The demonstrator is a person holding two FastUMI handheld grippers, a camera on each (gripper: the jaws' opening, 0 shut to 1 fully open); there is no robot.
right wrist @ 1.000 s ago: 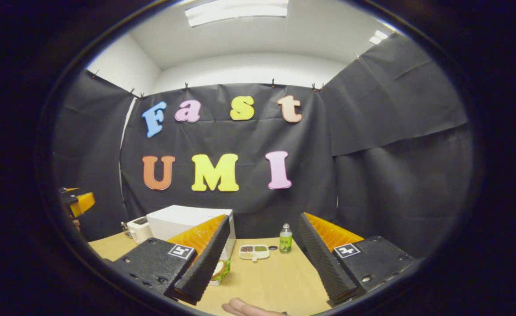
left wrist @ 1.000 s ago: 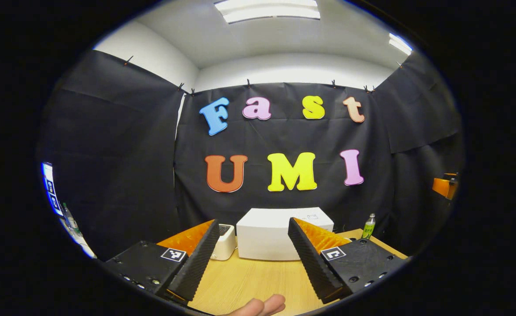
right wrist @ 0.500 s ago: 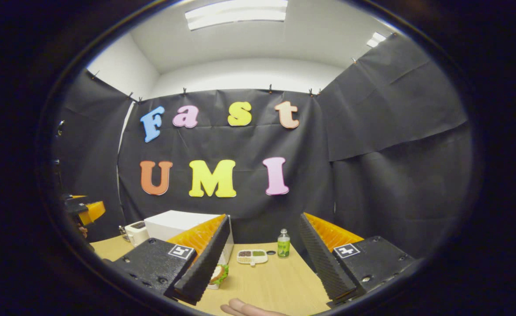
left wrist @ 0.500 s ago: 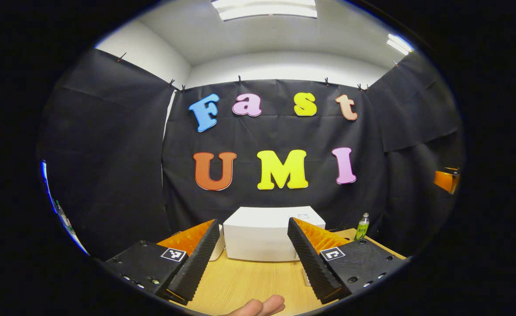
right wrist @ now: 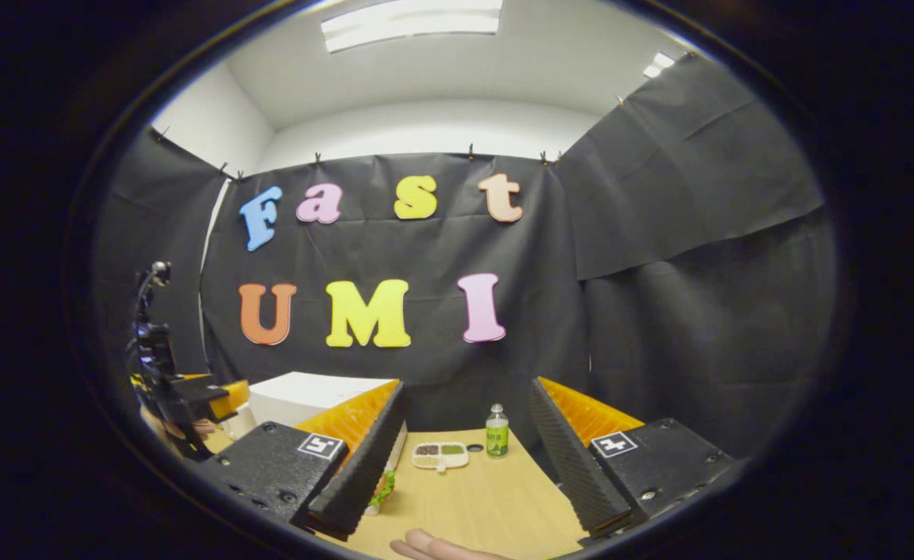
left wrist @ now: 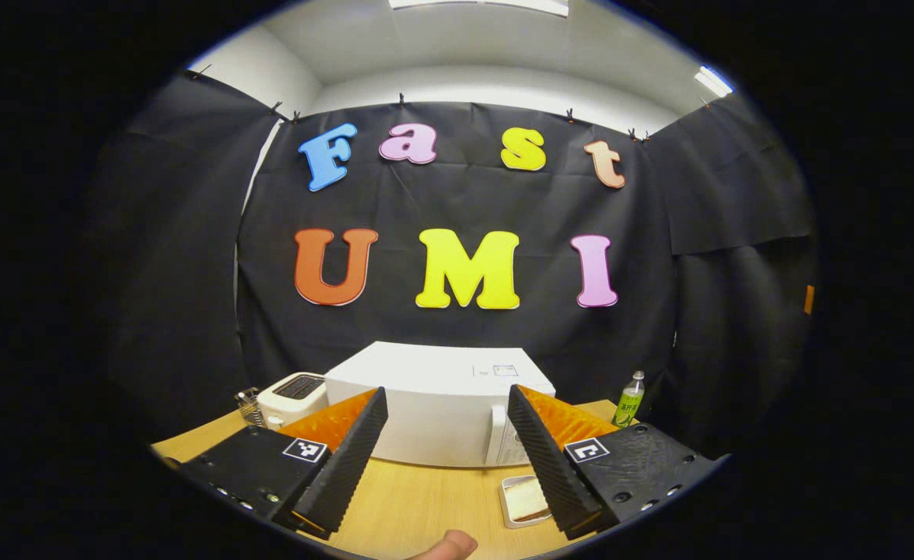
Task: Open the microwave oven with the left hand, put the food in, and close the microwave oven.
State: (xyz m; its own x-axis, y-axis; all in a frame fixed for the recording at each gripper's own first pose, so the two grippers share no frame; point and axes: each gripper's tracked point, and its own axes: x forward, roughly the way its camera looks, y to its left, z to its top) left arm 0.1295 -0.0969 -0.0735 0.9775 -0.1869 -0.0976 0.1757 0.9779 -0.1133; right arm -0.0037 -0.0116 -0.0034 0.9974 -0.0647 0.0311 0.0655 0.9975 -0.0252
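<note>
We start from the microwave oven (left wrist: pixel 441 408), which sits low in the middle of the left gripper view, at the back of the counter (left wrist: pixel 418 505), its door shut and its handle strip toward the right end of its front. Just in front of that right end, at the lower right of centre, lies a small white tray (left wrist: pixel 520 502) with what we take to be the food, partly hidden behind our own finger. A white toaster (left wrist: pixel 292 395) stands just beside the oven at the left, and a green bottle (left wrist: pixel 628 398) at the right.

Our left tongs (left wrist: pixel 447 459) are spread wide and hold nothing, pointing at the oven's front but well short of it. In the right gripper view the right tongs (right wrist: pixel 464 467) are likewise wide and empty, with a divided dish (right wrist: pixel 441 456) and the bottle between them farther off, and something leafy (right wrist: pixel 383 491) peeking beside the left finger.

We judge the first step is in hand: the approach to open the door. The next move calls for bringing the left tongs forward and right to the handle side and closing there.
</note>
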